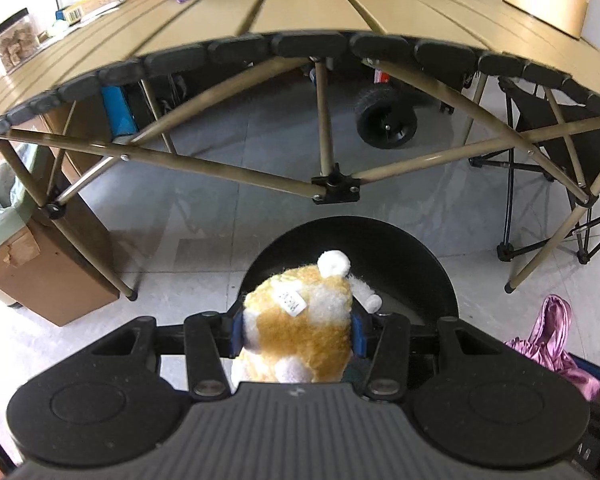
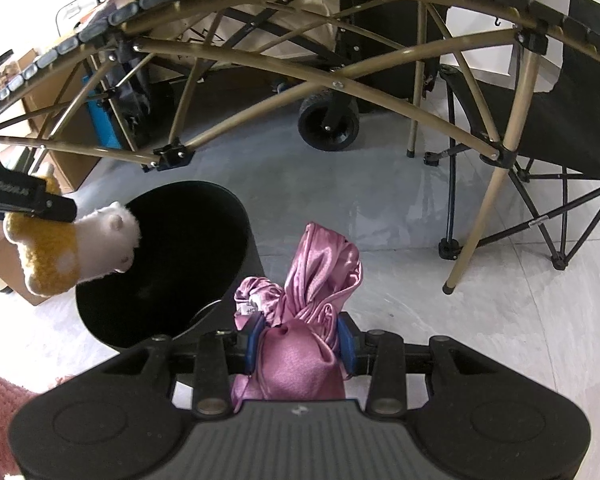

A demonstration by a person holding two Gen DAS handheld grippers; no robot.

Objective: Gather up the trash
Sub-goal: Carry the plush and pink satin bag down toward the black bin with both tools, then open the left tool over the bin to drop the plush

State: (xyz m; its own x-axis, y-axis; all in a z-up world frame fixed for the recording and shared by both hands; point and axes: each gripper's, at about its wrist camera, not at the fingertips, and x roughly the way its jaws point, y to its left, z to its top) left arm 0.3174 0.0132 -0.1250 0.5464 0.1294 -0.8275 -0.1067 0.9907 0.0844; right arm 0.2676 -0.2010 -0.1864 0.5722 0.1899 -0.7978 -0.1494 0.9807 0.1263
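The step in hand looks like the drop into the black bin (image 2: 160, 264), which stands on the floor just in front of the slatted worktop (image 1: 300, 12). The left claw (image 1: 296, 332) is clenched on an orange-and-white plush toy (image 1: 300, 320), held over the bin's open mouth, so its next move probably calls only for letting go. The right claw (image 2: 300, 344) grips a bunched pink satin cloth (image 2: 312, 272) just beside the bin's rim, and likely must shift leftward first. The bin's inside reads as plain black (contents cannot be told). A lined cardboard box (image 1: 40, 272) stands apart at the left.
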